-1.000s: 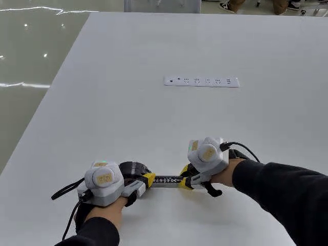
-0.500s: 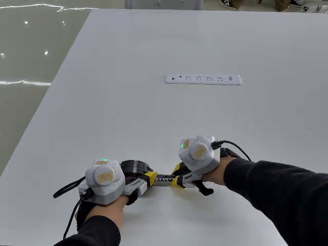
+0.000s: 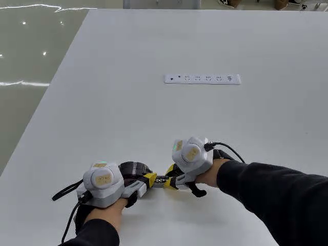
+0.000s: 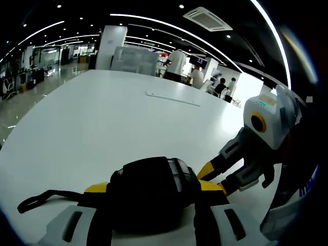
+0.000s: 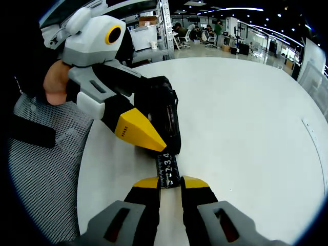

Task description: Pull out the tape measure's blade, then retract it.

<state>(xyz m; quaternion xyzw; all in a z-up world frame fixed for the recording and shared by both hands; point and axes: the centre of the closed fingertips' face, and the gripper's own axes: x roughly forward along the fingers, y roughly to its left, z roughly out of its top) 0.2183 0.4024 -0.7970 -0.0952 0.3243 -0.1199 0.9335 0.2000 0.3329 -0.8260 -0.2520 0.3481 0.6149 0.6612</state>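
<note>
Your tape measure [image 3: 134, 169] sits near the front edge of the desk [image 3: 154, 113], its black case clamped between the jaws of your left gripper [image 3: 142, 180]. A short bit of blade [image 5: 167, 169] is out, numbers showing. Your right gripper [image 5: 169, 183] is pinched tight on the blade's end, tips just beside the case. The two grippers are almost touching. A power strip [image 3: 202, 79] lies well apart, farther up the desk.
</note>
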